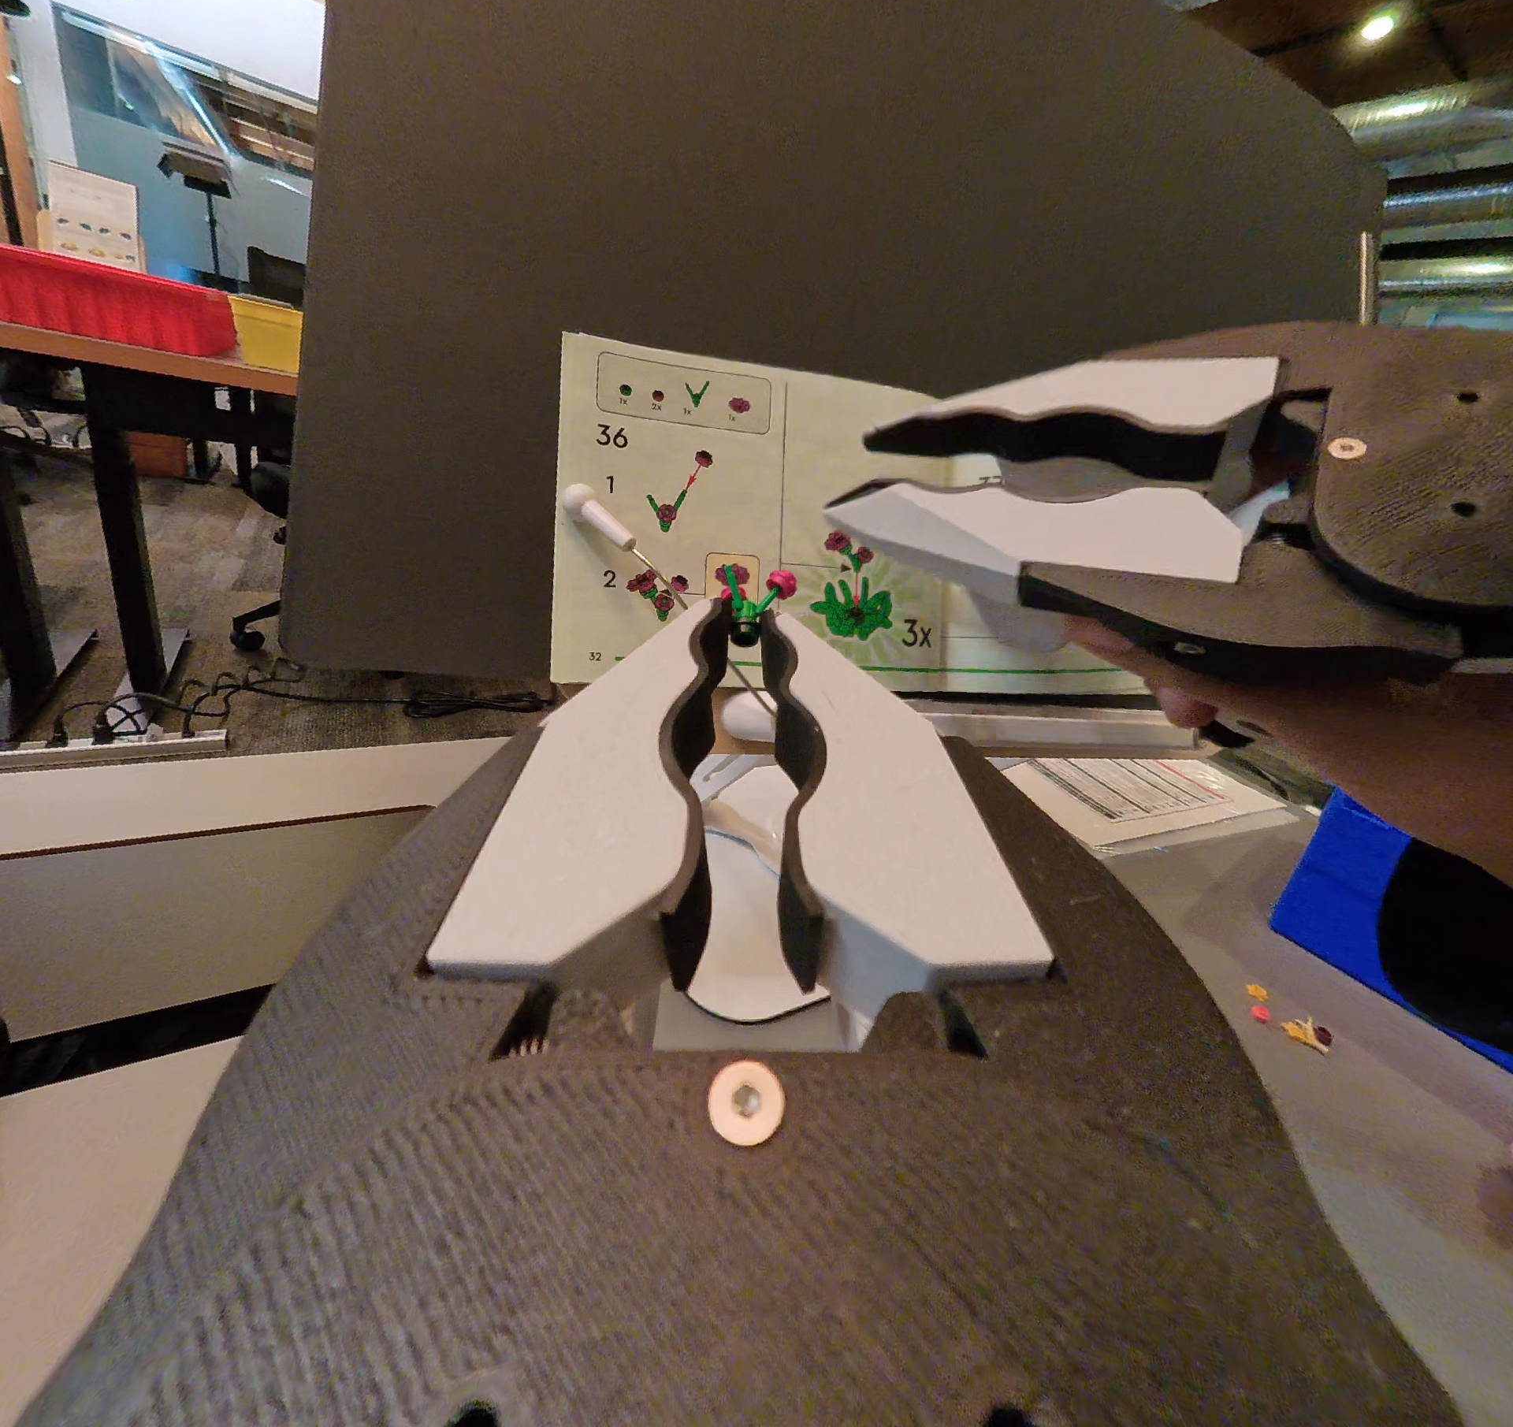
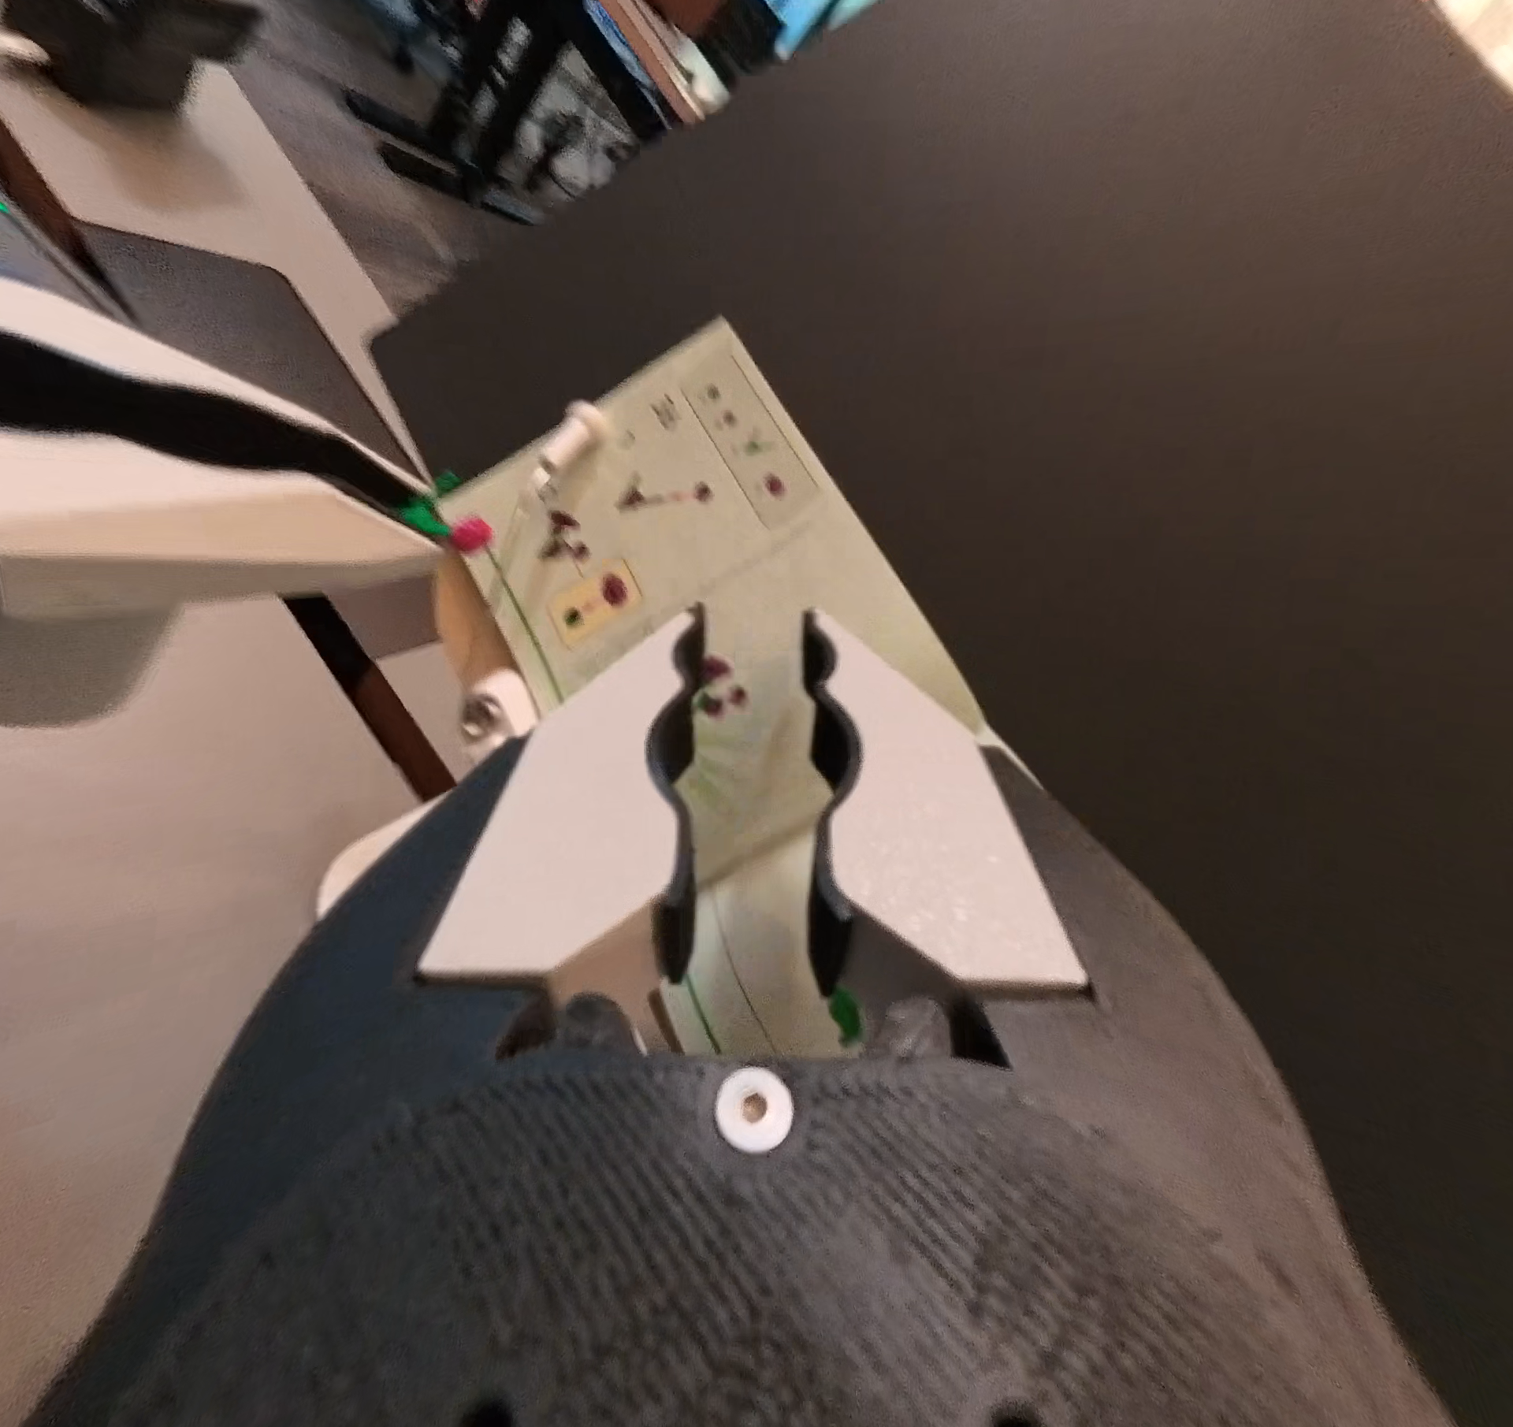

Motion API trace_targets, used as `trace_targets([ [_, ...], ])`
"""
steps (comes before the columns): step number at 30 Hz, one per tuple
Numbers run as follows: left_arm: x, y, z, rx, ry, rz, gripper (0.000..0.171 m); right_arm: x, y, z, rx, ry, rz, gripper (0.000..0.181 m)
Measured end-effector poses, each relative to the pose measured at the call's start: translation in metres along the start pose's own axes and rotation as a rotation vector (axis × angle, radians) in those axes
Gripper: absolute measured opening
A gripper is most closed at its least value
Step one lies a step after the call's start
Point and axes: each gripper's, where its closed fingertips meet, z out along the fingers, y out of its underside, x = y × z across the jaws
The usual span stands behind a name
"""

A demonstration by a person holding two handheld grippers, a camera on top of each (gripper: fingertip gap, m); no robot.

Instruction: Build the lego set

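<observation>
A small green lego stem with magenta flower buds is pinched at the very tips of the left claw, whose fingers are pressed together around its dark base. The piece is held up in the air in front of the open instruction booklet, which is propped upright against a dark partition panel at the far edge of the bench. A white clip is seen on the booklet's left page. The right claw is held to the right of the stem, apart from it, with its fingers spread and nothing between them. In the right wrist view the stem is seen at the left claw's tip, though blurred. A few loose small pieces lie near the bench's right edge, beside a blue box.
</observation>
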Motion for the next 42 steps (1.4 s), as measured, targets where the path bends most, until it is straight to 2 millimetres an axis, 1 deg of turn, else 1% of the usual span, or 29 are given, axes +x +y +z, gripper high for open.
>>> trace_targets([
  [2,-0.001,0.001,0.0,-0.004,-0.003,0.0,0.005,-0.013,-0.009,0.01,0.003,-0.046,-0.036,0.037],
  [3,-0.002,0.003,0.0,-0.006,-0.004,-0.003,0.005,-0.016,-0.006,0.017,-0.028,-0.053,-0.064,0.041],
  [4,-0.002,0.005,0.001,-0.012,-0.005,-0.005,0.005,-0.017,0.001,0.024,-0.078,-0.05,-0.098,0.042],
  [6,-0.001,0.008,0.002,-0.024,-0.002,-0.007,0.005,-0.01,0.006,0.027,-0.098,0.011,-0.205,0.031],
  [7,0.0,0.009,0.003,-0.026,-0.002,-0.005,0.005,-0.009,0.008,0.025,-0.102,0.023,-0.246,0.027],
  [8,0.0,0.009,0.003,-0.026,-0.003,-0.002,0.005,-0.008,0.012,0.022,-0.114,0.028,-0.249,0.026],
  [10,0.001,0.009,0.004,-0.029,-0.002,-0.003,0.005,-0.006,0.02,0.015,-0.133,0.02,-0.22,0.022],
  [15,0.0,0.011,0.004,-0.035,-0.005,-0.009,0.005,0.009,0.042,-0.005,-0.193,0.001,-0.129,0.001],
  [17,-0.001,0.011,0.003,-0.033,-0.006,-0.011,0.005,0.014,0.048,-0.011,-0.211,-0.02,-0.067,0.0],
  [19,-0.001,0.011,0.003,-0.032,-0.005,-0.014,0.005,0.018,0.054,-0.018,-0.224,-0.016,-0.058,0.0],
  [21,-0.001,0.01,0.003,-0.029,-0.004,-0.014,0.005,0.019,0.052,-0.025,-0.202,-0.004,-0.051,0.0],
  [22,0.0,0.01,0.003,-0.028,-0.003,-0.013,0.005,0.019,0.049,-0.029,-0.175,0.002,-0.044,0.002],
  [23,0.0,0.01,0.003,-0.026,-0.001,-0.011,0.005,0.02,0.045,-0.033,-0.149,0.022,-0.04,0.019],
  [24,0.001,0.01,0.003,-0.025,0.001,-0.01,0.005,0.02,0.044,-0.036,-0.133,0.036,-0.048,0.025],
  [26,0.002,0.009,0.003,-0.024,0.006,-0.008,0.005,0.021,0.038,-0.045,-0.082,0.066,-0.071,0.025],
  [28,0.002,0.009,0.003,-0.021,0.006,-0.005,0.005,0.022,0.036,-0.054,-0.051,0.089,-0.066,0.029],
  [30,0.002,0.008,0.003,-0.018,0.009,-0.01,0.005,0.023,0.04,-0.063,-0.053,0.097,-0.04,0.036],
  [32,0.002,0.007,0.002,-0.013,0.01,-0.016,0.005,0.022,0.048,-0.068,-0.074,0.087,-0.031,0.043],
  [34,0.002,0.008,0.002,-0.016,0.01,-0.015,0.005,0.02,0.057,-0.07,-0.106,0.089,-0.099,0.052],
  [35,0.002,0.008,0.002,-0.016,0.01,-0.012,0.005,0.022,0.058,-0.071,-0.113,0.105,-0.153,0.056],
  [37,0.002,0.008,0.002,-0.018,0.009,-0.006,0.005,0.03,0.053,-0.073,-0.101,0.139,-0.232,0.066],
  [38,0.002,0.008,0.002,-0.019,0.01,-0.005,0.005,0.036,0.048,-0.074,-0.093,0.137,-0.233,0.067],
  [40,0.001,0.008,0.002,-0.018,0.011,-0.01,0.005,0.05,0.04,-0.072,-0.106,0.094,-0.175,0.073],
  [42,0.001,0.008,0.002,-0.018,0.013,-0.015,0.005,0.061,0.036,-0.067,-0.154,0.009,-0.118,0.076],
])
